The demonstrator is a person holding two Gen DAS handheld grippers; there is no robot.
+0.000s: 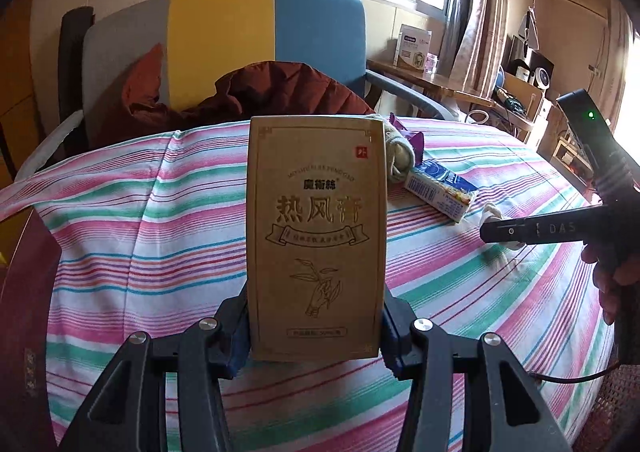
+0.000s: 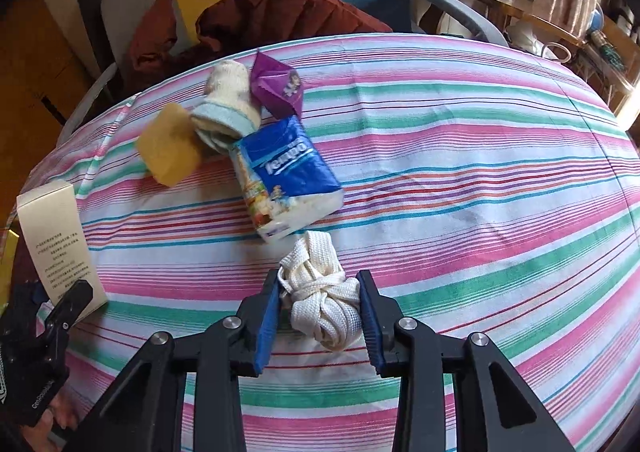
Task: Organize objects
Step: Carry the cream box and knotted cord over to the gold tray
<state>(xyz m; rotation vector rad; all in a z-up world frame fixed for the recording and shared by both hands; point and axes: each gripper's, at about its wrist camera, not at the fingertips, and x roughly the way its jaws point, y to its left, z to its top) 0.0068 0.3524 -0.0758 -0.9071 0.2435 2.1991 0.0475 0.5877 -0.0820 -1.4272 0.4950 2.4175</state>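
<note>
Your left gripper is clamped on the upright gold box; your right gripper squeezes the lace bundle on the striped cloth. Tissue pack, sock, purple wrapper and sponge lie clustered, seemingly unsorted, so most work remains.

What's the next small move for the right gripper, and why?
Probably a short lift straight up. The right gripper has its blue pads against both sides of the knotted white lace bundle, which sits on the striped cloth just short of the tissue pack. Lifting first should clear that pack before any sideways carry. The left gripper is busy holding the tan box.
</note>
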